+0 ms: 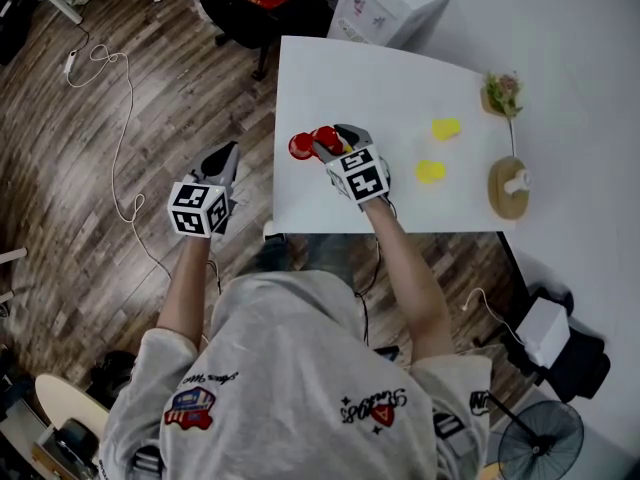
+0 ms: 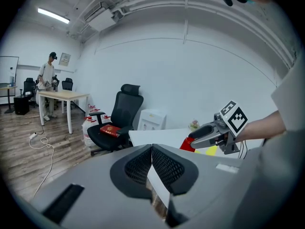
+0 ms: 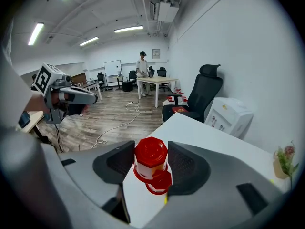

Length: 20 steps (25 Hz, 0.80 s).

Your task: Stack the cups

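Observation:
My right gripper (image 1: 333, 140) is over the near left part of the white table (image 1: 400, 78), shut on an upside-down red cup (image 3: 150, 158) that its two pads press from the sides. A second red cup (image 3: 160, 181) shows just below the held one, and sits to its left (image 1: 299, 146) in the head view. Two yellow cups (image 1: 446, 128) (image 1: 430, 171) lie further right on the table. My left gripper (image 1: 226, 160) hangs off the table's left side above the wooden floor. Its jaws are shut together (image 2: 152, 149) with nothing between them.
A small potted plant (image 1: 502, 93) and a round wooden stand (image 1: 508, 188) are at the table's right edge. A black office chair (image 2: 119, 116) and a white cabinet (image 1: 385, 3) stand beyond the far edge. A cable (image 1: 120, 138) trails over the floor. A person (image 3: 141, 68) stands far off.

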Available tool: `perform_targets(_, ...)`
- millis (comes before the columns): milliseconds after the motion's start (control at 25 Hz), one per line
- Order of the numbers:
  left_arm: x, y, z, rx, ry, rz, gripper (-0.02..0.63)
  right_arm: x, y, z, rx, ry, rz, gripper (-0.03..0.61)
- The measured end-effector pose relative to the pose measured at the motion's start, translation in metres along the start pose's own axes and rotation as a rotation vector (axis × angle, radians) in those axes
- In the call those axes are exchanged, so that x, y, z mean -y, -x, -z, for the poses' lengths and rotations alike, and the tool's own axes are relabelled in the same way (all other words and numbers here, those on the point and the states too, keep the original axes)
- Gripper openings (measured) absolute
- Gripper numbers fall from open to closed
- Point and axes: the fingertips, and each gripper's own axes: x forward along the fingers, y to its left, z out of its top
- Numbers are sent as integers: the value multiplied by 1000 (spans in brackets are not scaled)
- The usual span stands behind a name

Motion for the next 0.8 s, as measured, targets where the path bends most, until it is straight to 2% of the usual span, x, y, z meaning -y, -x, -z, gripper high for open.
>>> perform_targets(680,-7,9,5,-7,6,-17,6,-3,-10,3,-5,33,18,224)
perform_targets(800,-5,6,6,-13,5,-13,6,0,-8,4,12,12,28,262)
